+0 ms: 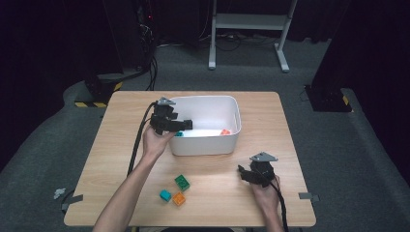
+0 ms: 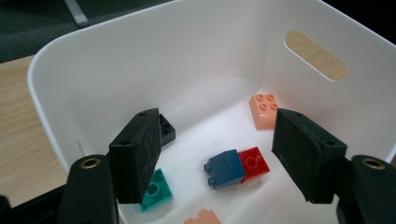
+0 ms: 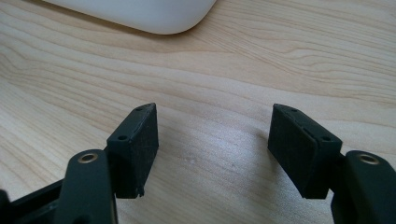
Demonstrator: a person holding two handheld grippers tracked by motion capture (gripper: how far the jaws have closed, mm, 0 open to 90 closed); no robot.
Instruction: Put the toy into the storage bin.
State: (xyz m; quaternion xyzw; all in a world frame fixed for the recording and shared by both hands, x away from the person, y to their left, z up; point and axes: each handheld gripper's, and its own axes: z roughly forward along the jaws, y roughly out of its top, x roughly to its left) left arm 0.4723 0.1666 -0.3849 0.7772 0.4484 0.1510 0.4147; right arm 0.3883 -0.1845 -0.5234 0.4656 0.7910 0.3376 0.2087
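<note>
Jaws of the left gripper (image 2: pixel 212 158) stand apart over the inside of the white bin (image 2: pixel 196 56), with nothing between the pads; jaws of the right gripper (image 3: pixel 212 151) are likewise spread, holding nothing, above bare wood.

Surface (image 1: pixel 121 145) — a light wooden top that carries everything. In the high view the left gripper (image 1: pixel 186 124) hangs over the bin's near-left rim, while the right gripper (image 1: pixel 243 173) is held low near the front-right, well apart from the bin.

White bin (image 1: pixel 205 145) — rounded, with an oval handle slot (image 2: pixel 316 61) in its far wall, set at the middle of the surface. In the right gripper view one rounded corner of the bin (image 3: pixel 140 11) lies ahead of the jaws.

Bricks inside the bin, seen in the left gripper view: a peach brick (image 2: pixel 263 109) against the far wall; a blue brick (image 2: pixel 225 169) touching a red brick (image 2: pixel 254 162) on the floor between the jaws; a teal brick (image 2: pixel 156 191) and a dark brick (image 2: pixel 166 129), each partly hidden by the left pad; an orange brick (image 2: pixel 203 218) cut off at the lower edge.

Bricks outside — a green brick (image 1: pixel 182 182), a teal cube (image 1: pixel 165 195) and an orange cube (image 1: pixel 179 198) cluster close together on the surface in front of the bin.
</note>
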